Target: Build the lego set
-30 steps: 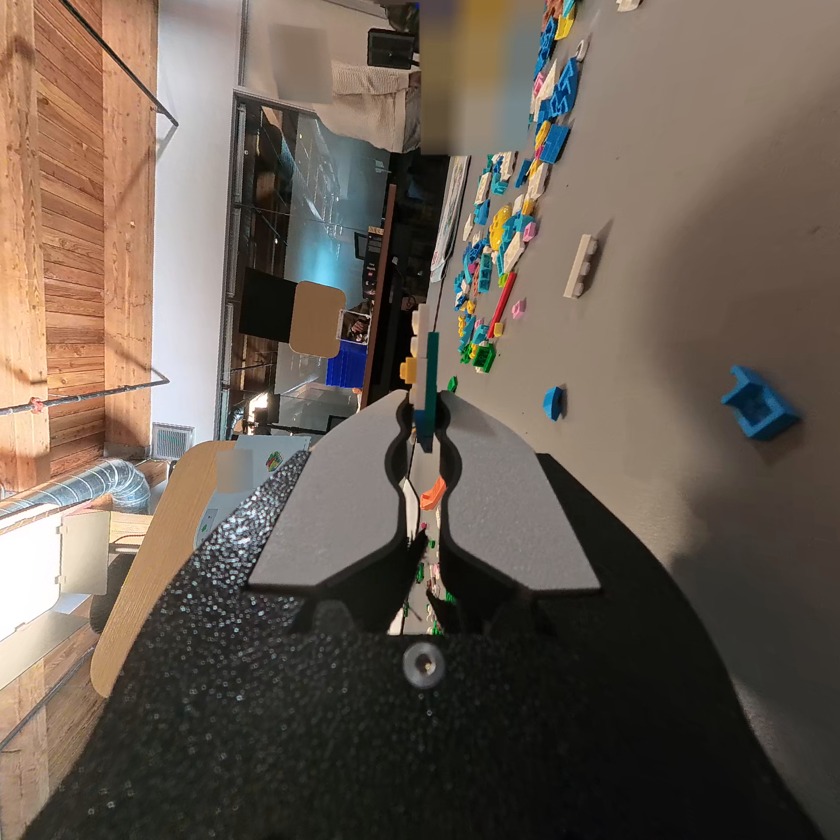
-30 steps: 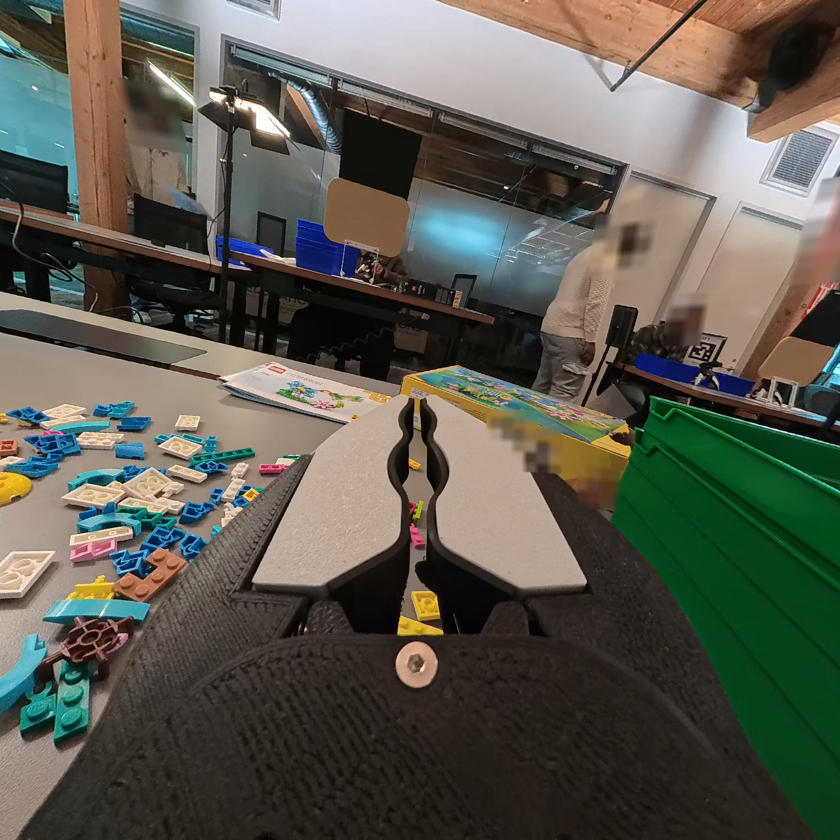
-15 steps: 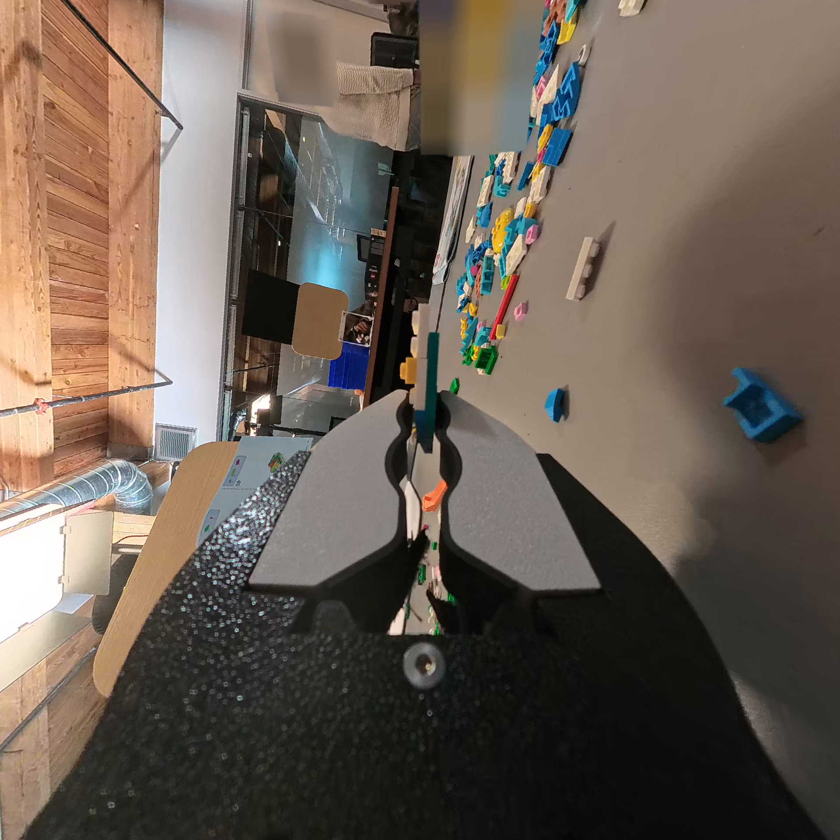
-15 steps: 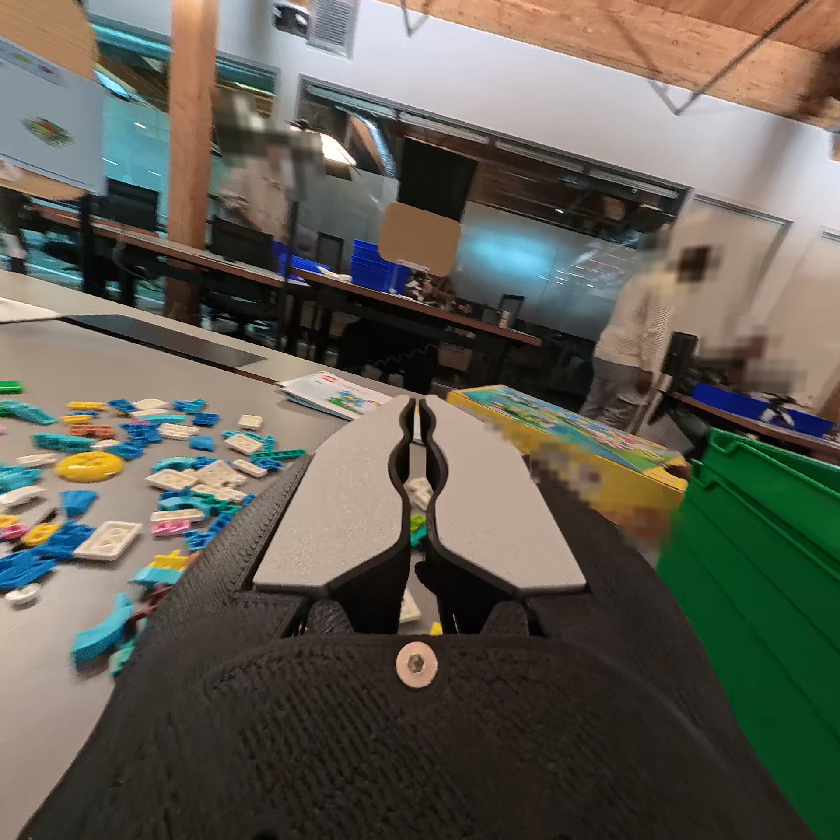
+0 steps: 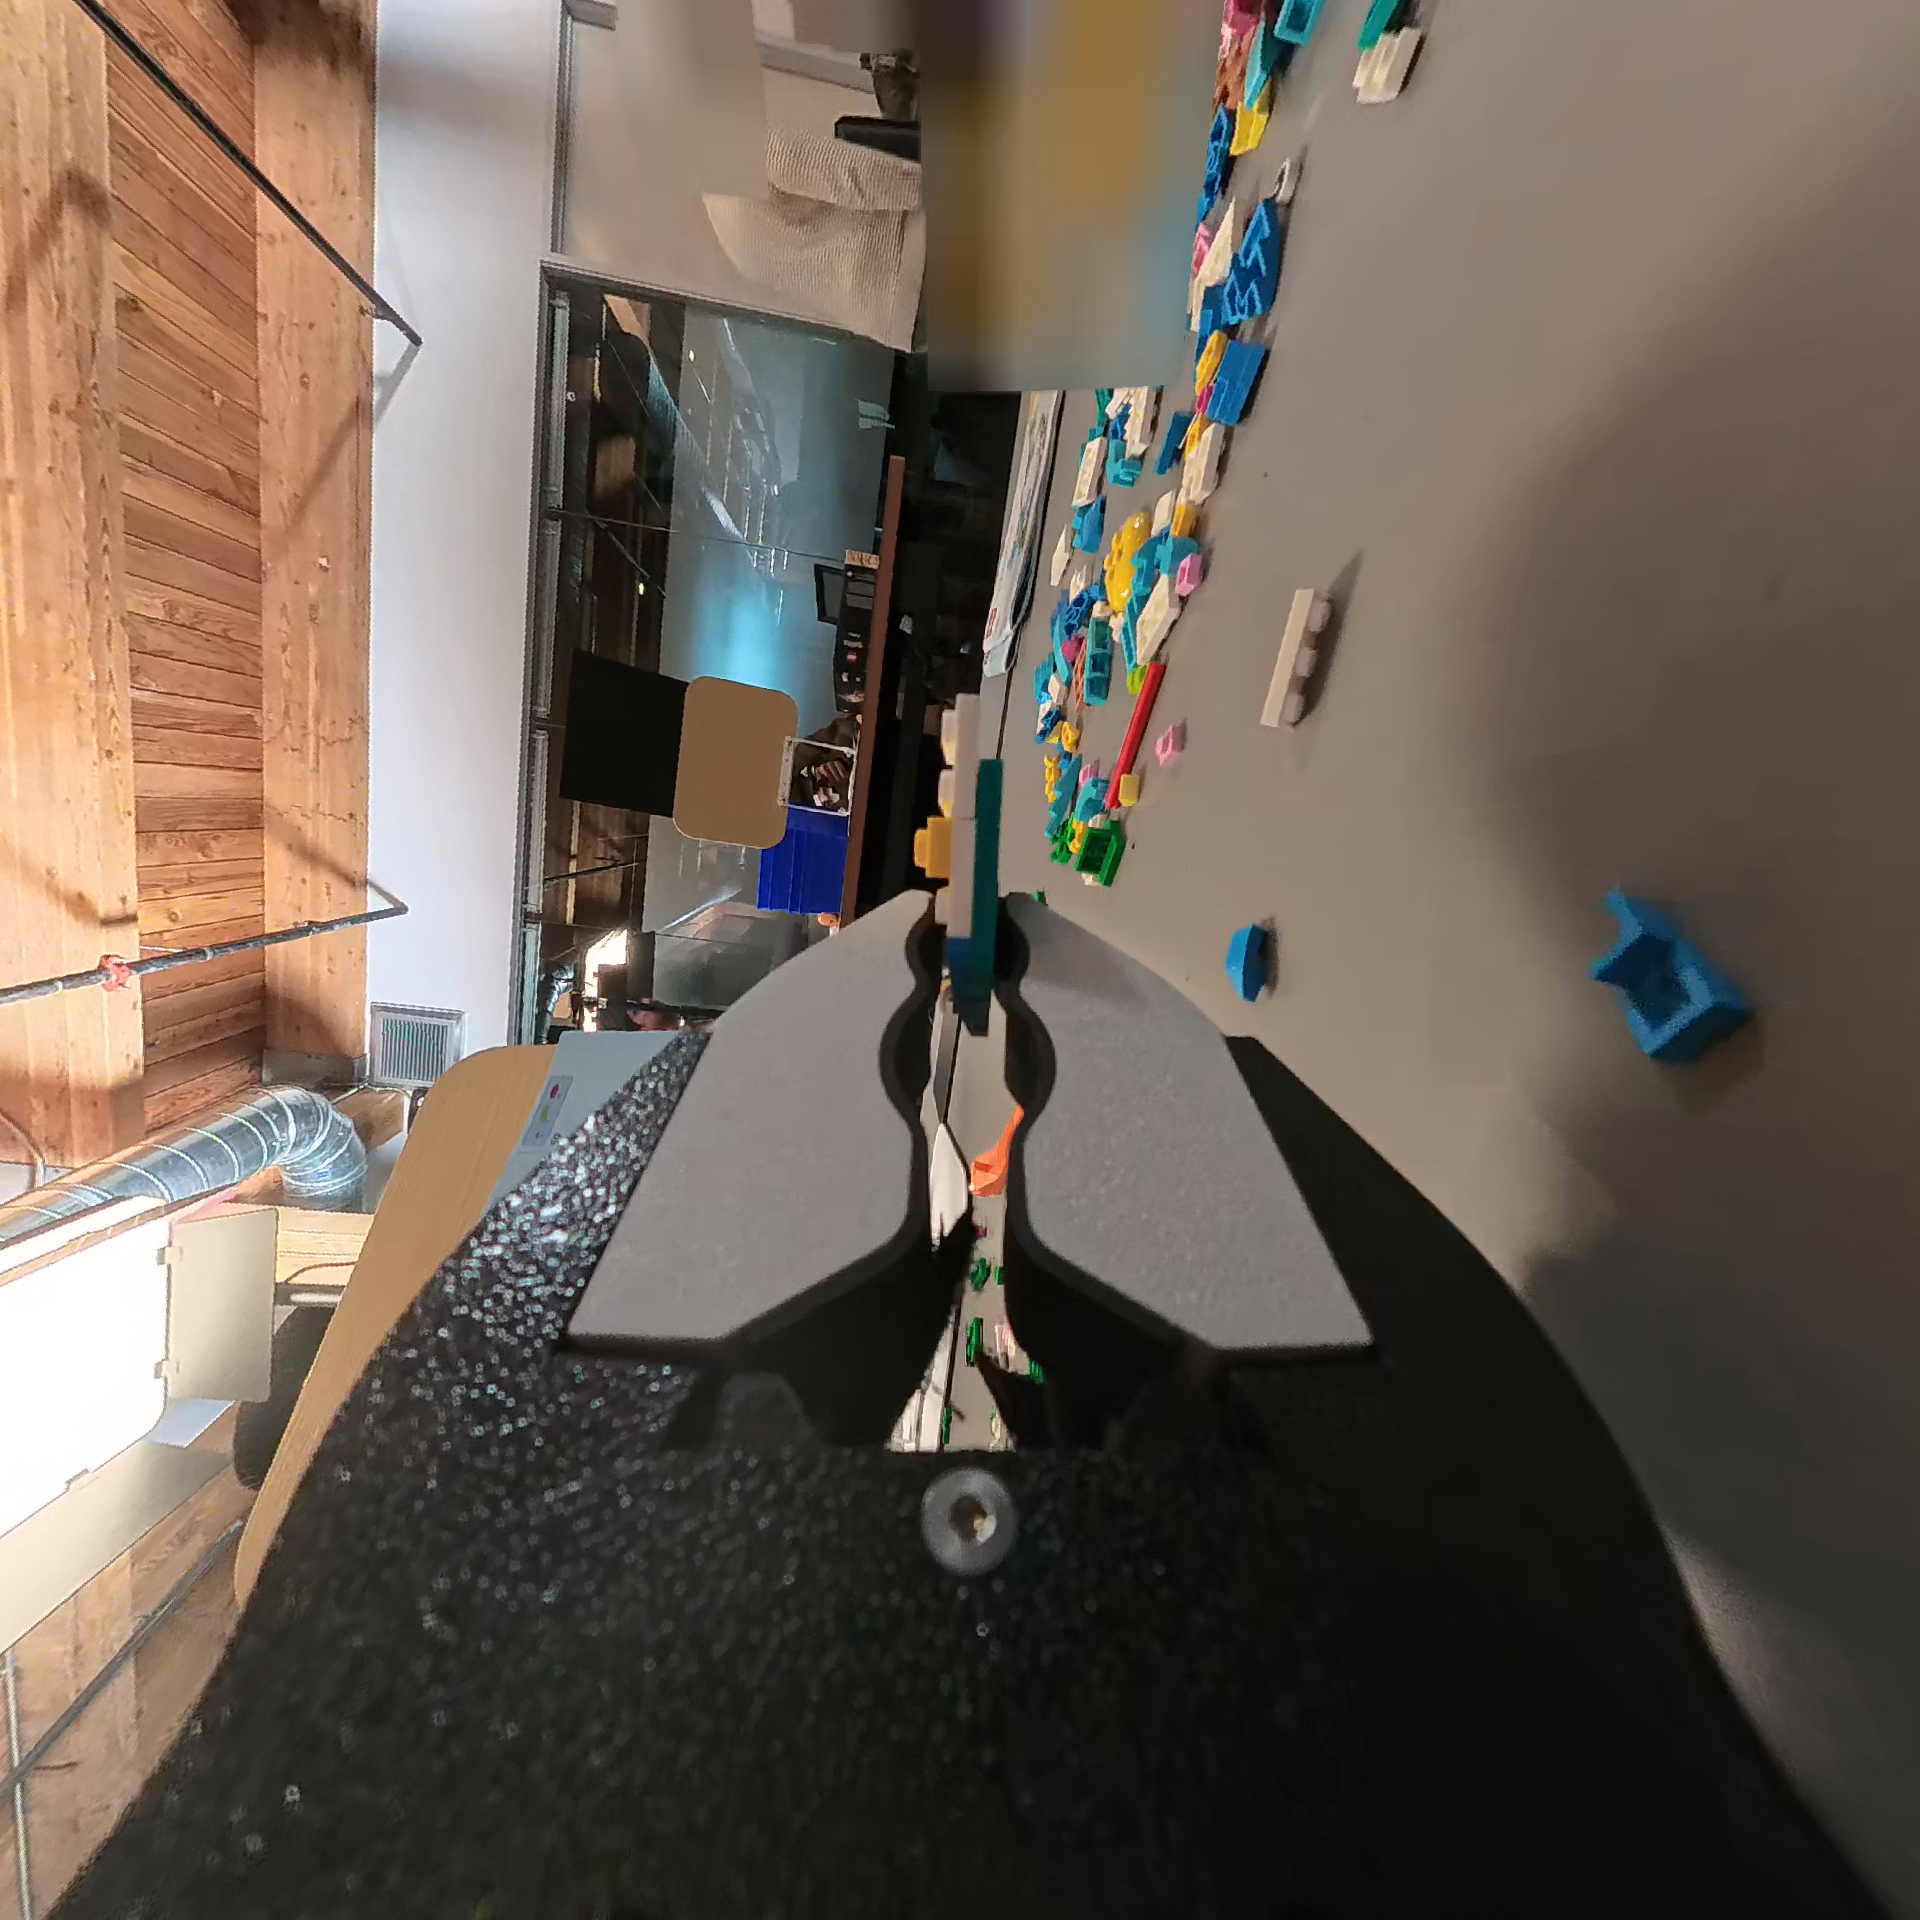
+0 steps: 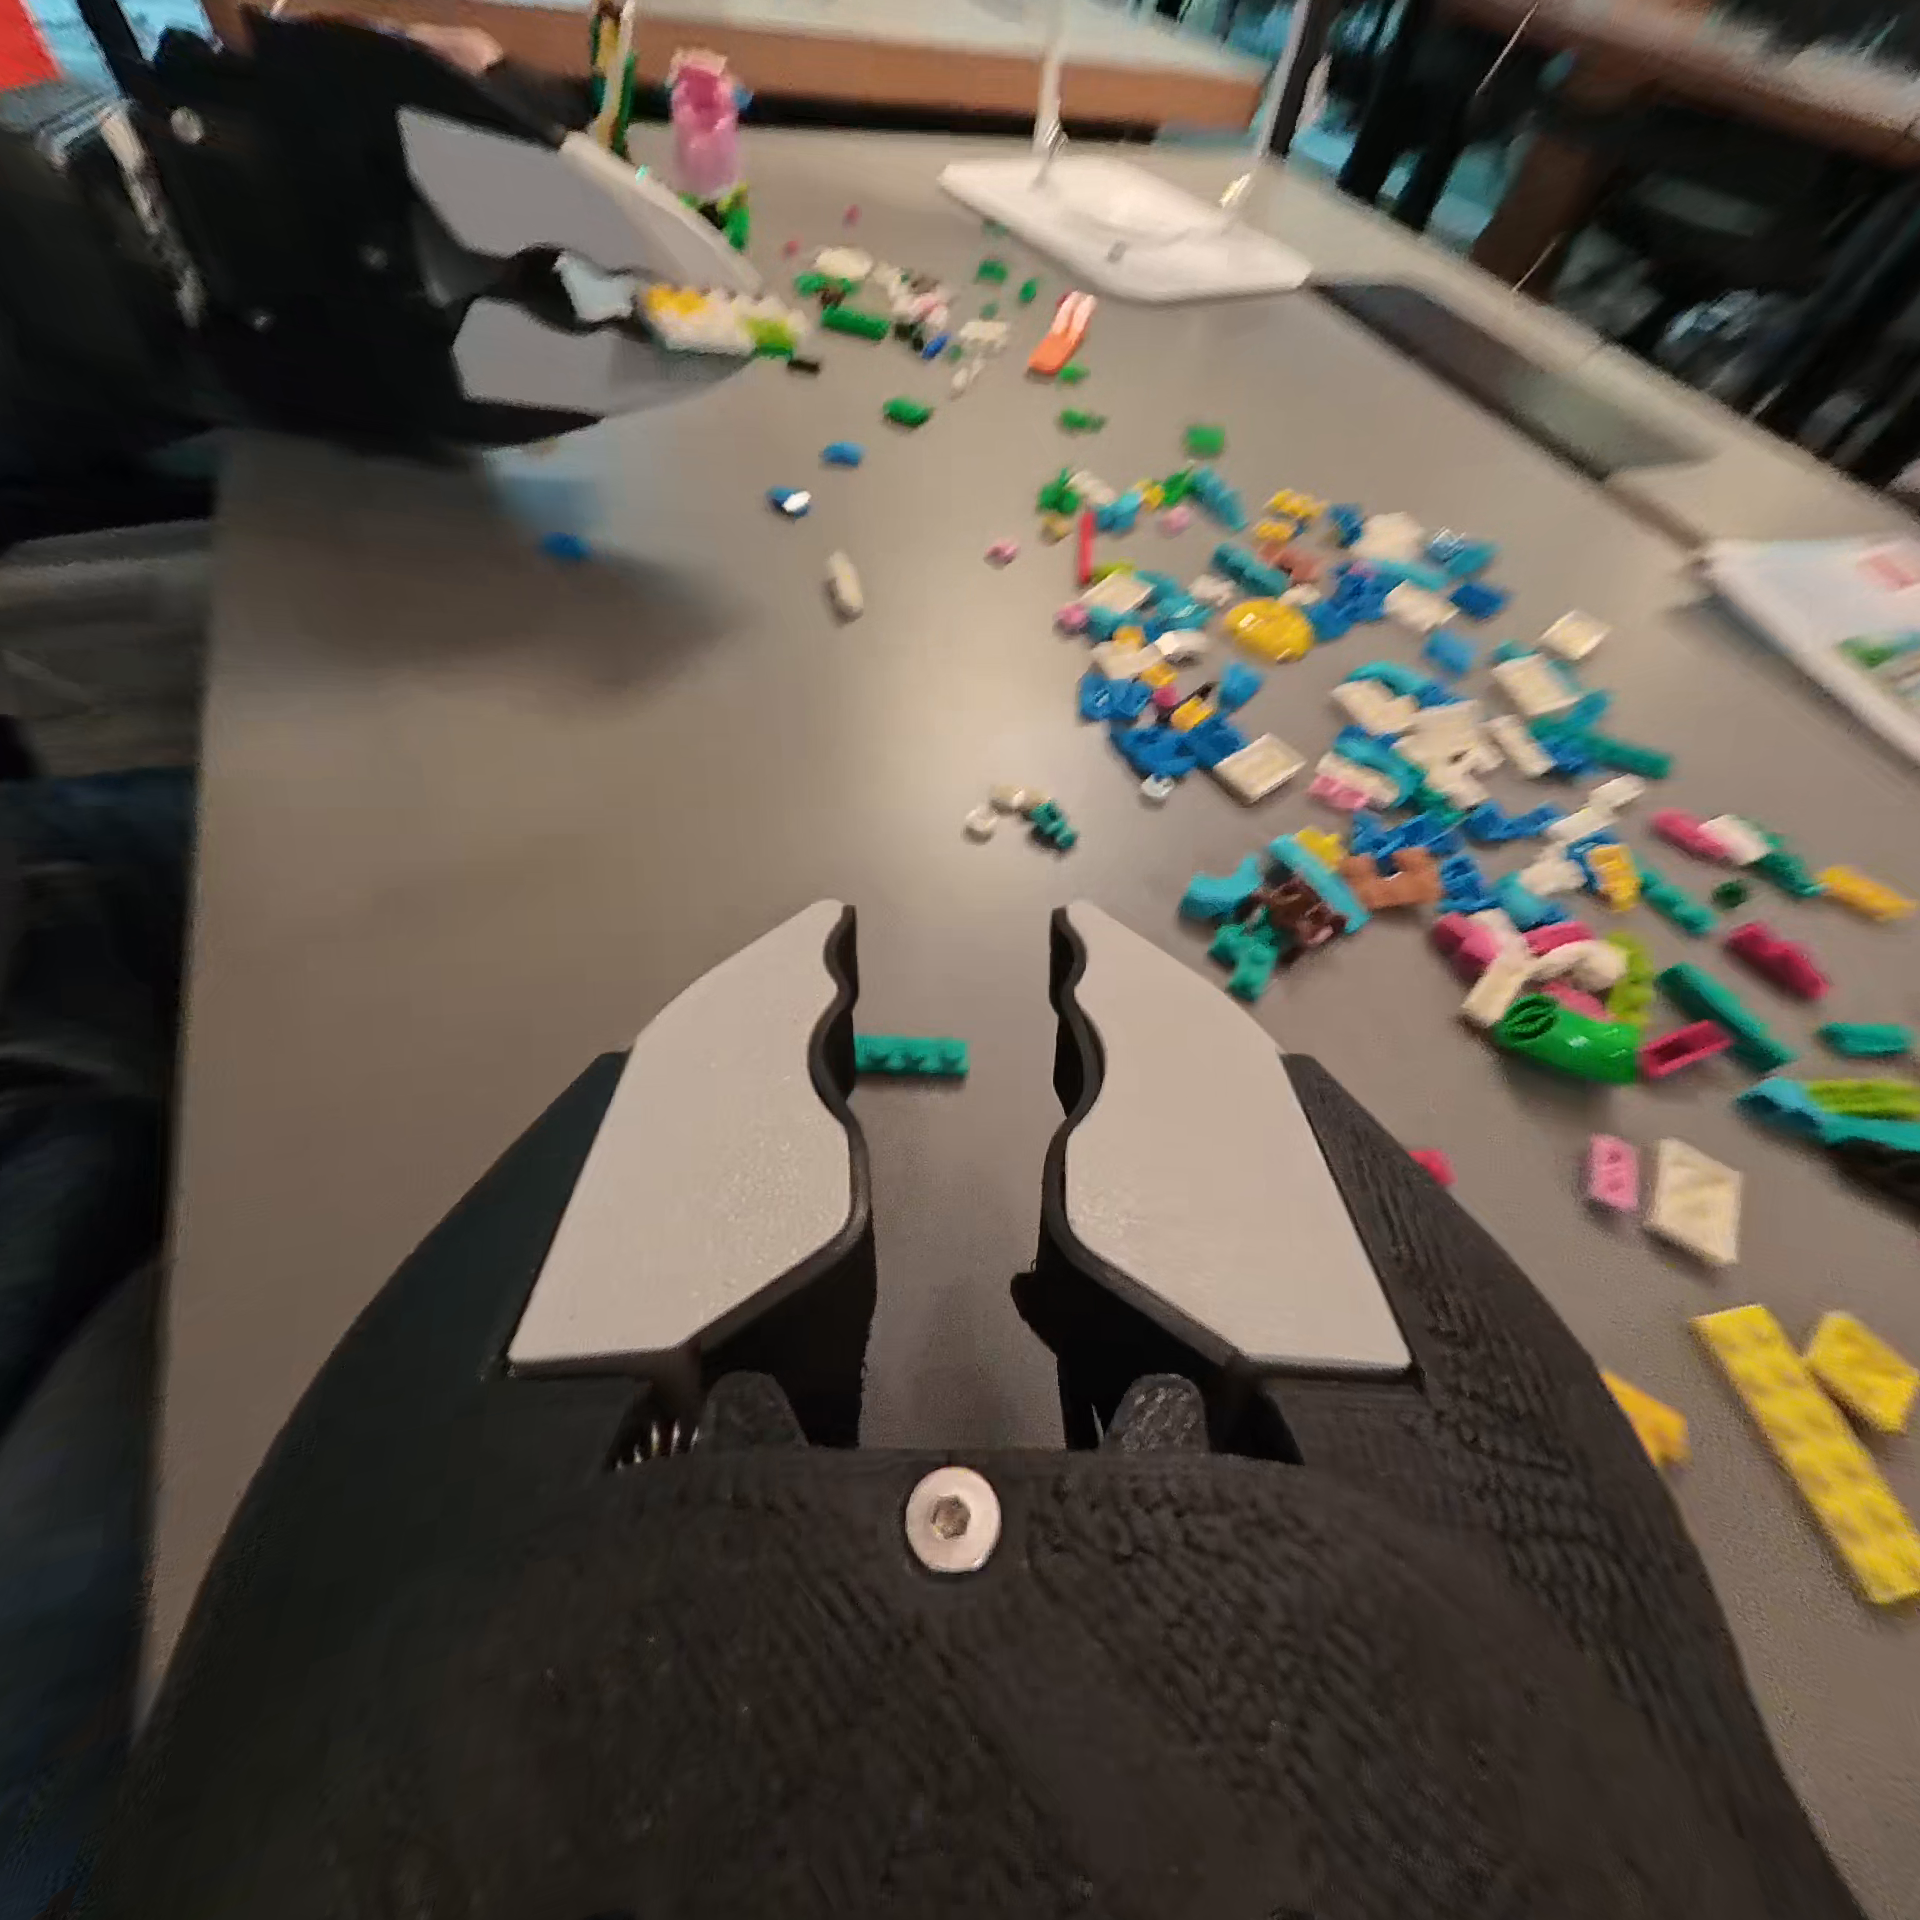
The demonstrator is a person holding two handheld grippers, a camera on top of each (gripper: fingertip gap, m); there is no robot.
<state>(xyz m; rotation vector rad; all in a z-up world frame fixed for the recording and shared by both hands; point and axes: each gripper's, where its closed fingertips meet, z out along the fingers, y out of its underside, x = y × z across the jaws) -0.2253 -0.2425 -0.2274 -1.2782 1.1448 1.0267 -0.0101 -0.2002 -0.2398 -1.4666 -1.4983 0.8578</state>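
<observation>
Left gripper (image 5: 971, 961): rolled sideways, clamping small lego assembly (image 5: 971, 831). Right gripper (image 6: 951, 971): parted, empty, angled down over desk (image 6: 520, 779), above teal plate (image 6: 909, 1057).

The teal plate (image 6: 910, 1056) is half hidden behind the right gripper (image 6: 953, 920); far bricks (image 6: 1434, 727) blur.

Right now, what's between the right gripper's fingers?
In the right wrist view, the open right gripper has bare grey table between its fingers, plus a teal plate lying flat, partly hidden behind one finger.
</observation>
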